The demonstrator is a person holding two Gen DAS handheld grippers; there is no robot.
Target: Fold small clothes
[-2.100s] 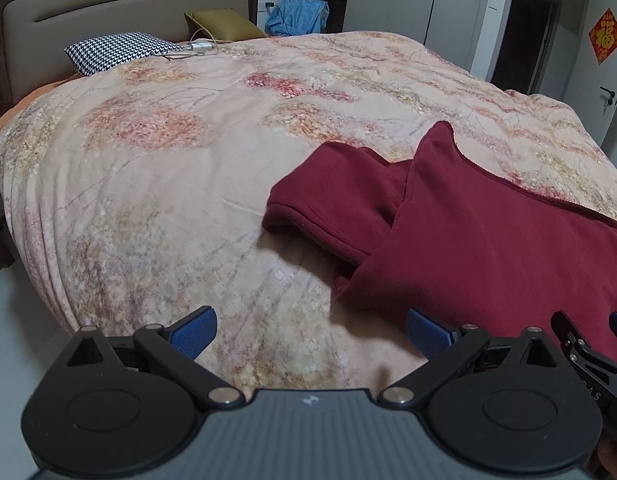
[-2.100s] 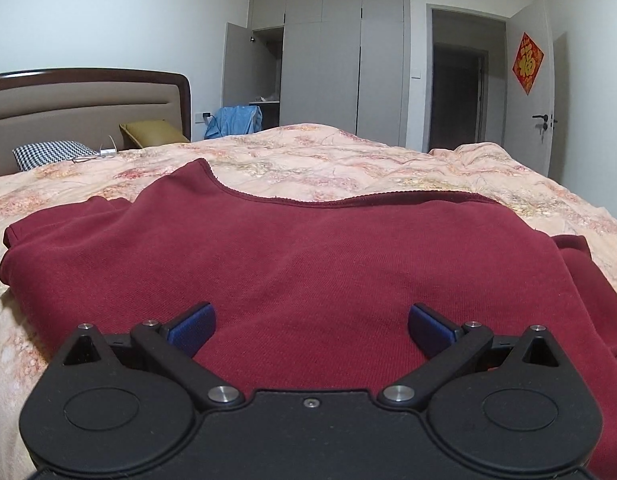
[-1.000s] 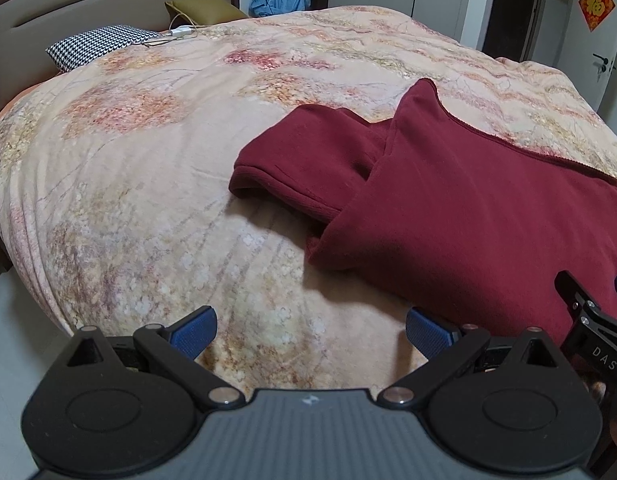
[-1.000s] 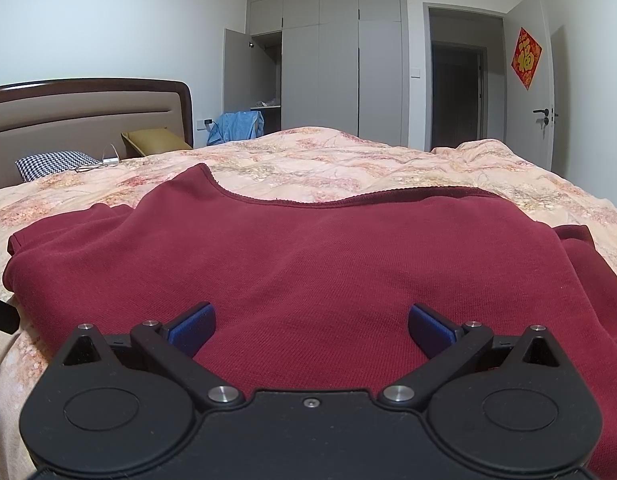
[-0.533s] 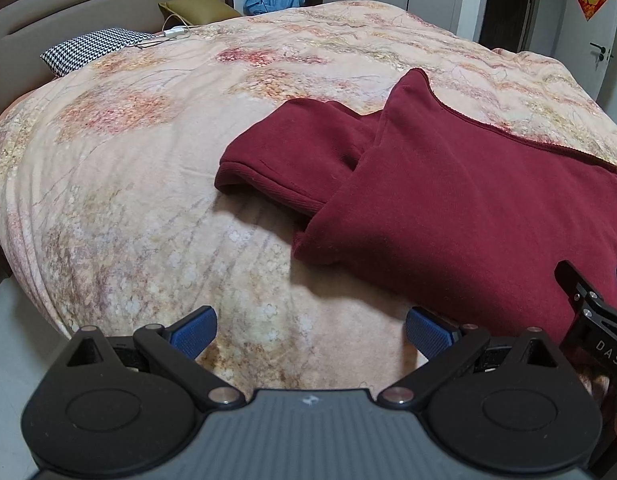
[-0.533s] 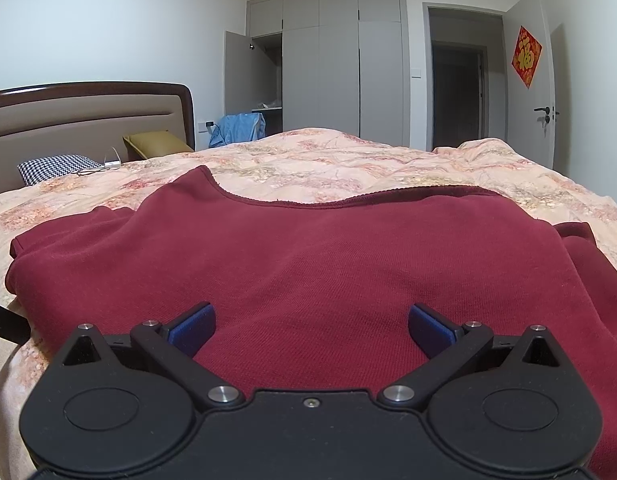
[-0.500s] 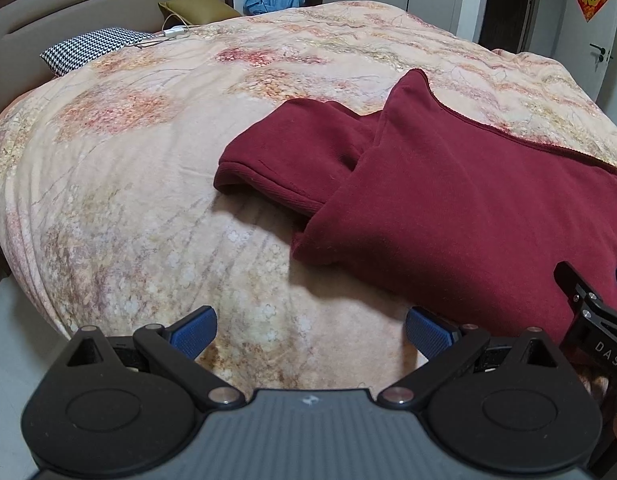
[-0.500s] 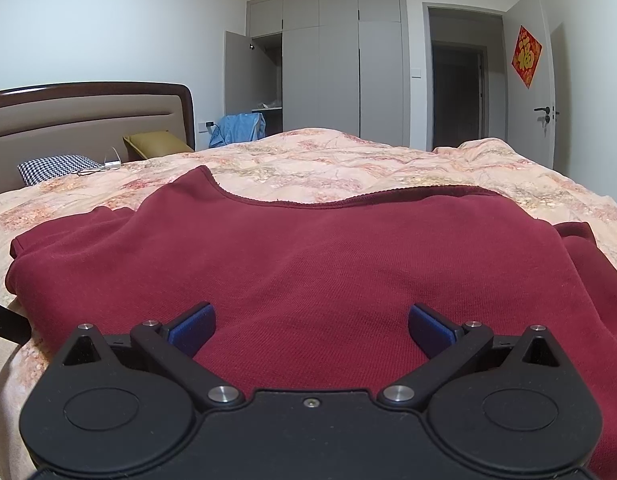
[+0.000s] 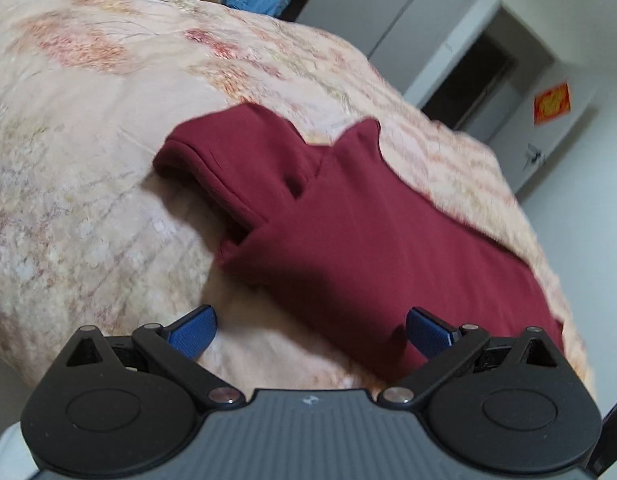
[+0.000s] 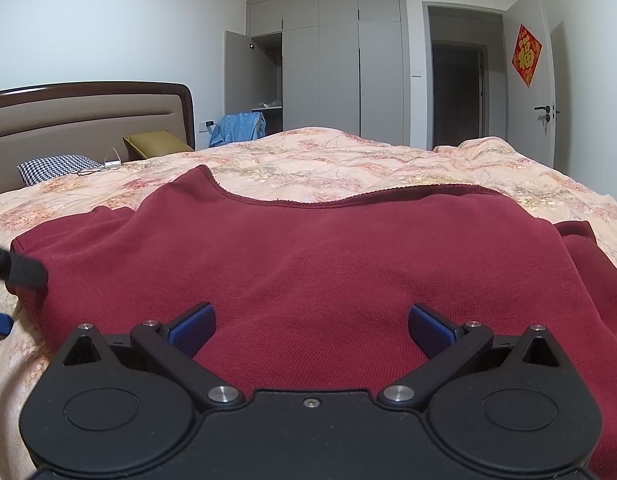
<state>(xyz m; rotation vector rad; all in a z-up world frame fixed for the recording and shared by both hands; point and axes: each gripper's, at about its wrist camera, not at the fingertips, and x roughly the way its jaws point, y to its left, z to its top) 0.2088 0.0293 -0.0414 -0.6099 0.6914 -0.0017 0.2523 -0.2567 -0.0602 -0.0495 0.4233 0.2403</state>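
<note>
Spreading across the floral bed (image 10: 348, 168), the red sweater (image 10: 328, 260) is lying flat, one sleeve jutting left; both claws are gaping empty, the left claw (image 9: 310, 328) hovering at the hem corner, the right claw (image 10: 312, 328) over the body; folding seems barely begun, the next move probably calling for gripping an edge.

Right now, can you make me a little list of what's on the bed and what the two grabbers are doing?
garment: red sweater, lying spread on the bed, not yet folded
sleeve: one sleeve sticking out to the side
bed cover: flowery quilt
pillows: checked pillow and yellow-green pillow near the headboard
left gripper: fingers wide open, over the sweater's near corner, holding nothing
right gripper: fingers wide open, low over the sweater, holding nothing
</note>
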